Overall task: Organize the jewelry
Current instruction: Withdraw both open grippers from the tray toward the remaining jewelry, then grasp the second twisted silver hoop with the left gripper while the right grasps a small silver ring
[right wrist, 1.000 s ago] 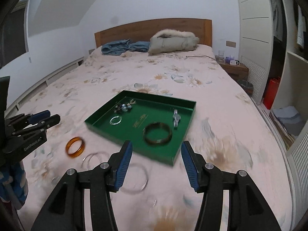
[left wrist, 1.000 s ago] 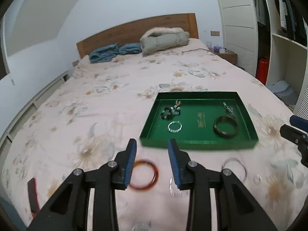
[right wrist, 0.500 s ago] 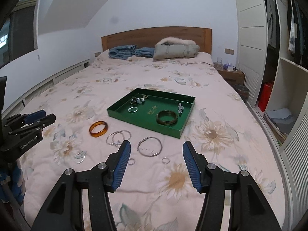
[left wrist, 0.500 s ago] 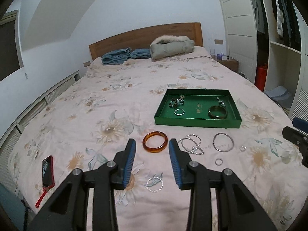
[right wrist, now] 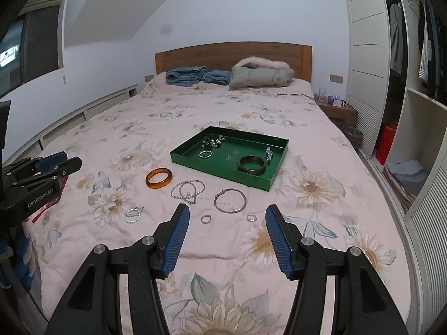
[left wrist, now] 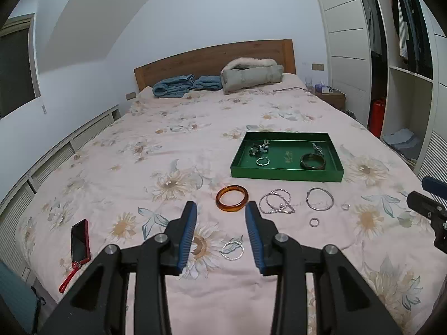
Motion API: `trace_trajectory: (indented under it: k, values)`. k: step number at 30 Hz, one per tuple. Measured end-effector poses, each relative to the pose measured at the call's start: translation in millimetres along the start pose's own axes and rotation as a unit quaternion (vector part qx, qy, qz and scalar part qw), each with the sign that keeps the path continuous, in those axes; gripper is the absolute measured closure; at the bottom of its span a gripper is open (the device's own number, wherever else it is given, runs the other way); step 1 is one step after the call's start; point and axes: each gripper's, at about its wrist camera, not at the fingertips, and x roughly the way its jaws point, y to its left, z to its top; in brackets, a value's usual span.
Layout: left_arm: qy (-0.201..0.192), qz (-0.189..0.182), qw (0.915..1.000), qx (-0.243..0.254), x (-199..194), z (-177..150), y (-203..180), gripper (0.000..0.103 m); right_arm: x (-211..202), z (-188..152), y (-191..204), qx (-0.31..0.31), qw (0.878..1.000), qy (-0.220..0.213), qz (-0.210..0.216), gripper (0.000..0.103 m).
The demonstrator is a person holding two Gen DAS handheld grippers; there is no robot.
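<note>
Both tools gape empty; green tray's long axis runs across the bed.

Pale pink bedspread printed with beige and grey-blue daisies. Glossy green rectangular tray, gold emblem at centre. Translucent amber round bangle. Dark olive bangle in tray. Red-cased phone. Grippers: black, blue pads.
</note>
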Motion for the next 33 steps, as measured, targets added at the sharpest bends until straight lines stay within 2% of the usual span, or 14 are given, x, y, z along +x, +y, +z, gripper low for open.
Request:
trace_trajectory:
  k: [7,20,26,33]
  values:
    - [-0.006,0.000,1.0000,0.000,-8.3,-1.4,4.2,0.063,-7.8,-5.6,0.4,0.003,1.000,0.001,-0.003,0.047]
    - [0.002,0.000,1.0000,-0.002,-4.7,-4.7,7.5,0.063,-1.8,-9.7,-4.3,0.009,1.000,0.009,-0.008,0.047]
    - [0.022,-0.012,0.9993,-0.028,16.3,-14.4,23.5,0.062,10.6,-14.4,-13.3,0.016,1.000,0.020,-0.013,0.047]
    - [0.061,-0.041,0.9962,-0.047,57.7,-51.0,53.3,0.061,43.5,-26.8,-32.1,0.032,0.998,0.048,-0.022,0.047]
